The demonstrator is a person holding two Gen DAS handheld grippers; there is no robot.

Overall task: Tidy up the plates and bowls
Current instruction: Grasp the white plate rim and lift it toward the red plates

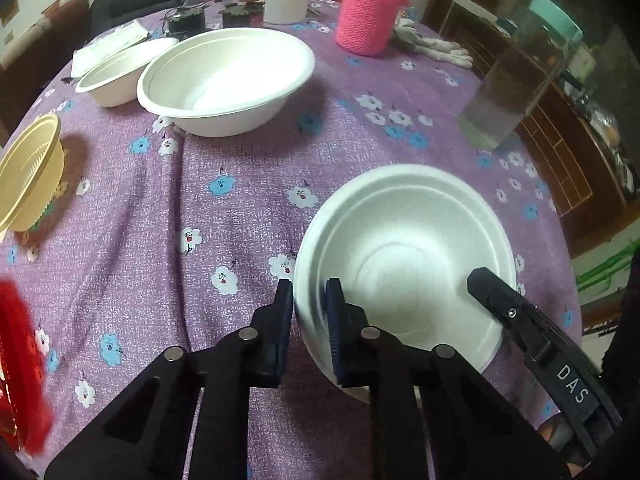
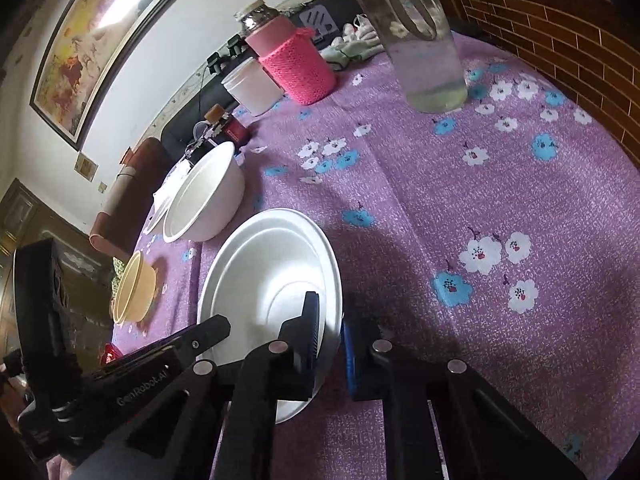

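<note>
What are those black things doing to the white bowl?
A person holds a pair of tongs in each hand, and both pinch the rim of the same white bowl on the purple flowered tablecloth. The left tongs grip its near-left edge and the right tongs grip the opposite edge. A bigger white bowl, a smaller one and a yellow bowl wait farther off.

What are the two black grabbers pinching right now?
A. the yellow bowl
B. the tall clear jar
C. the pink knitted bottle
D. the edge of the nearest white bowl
D: the left gripper and the right gripper each have one finger inside and one outside the rim of the nearest white bowl, on opposite sides of it, while the other things stand apart, untouched.
</note>
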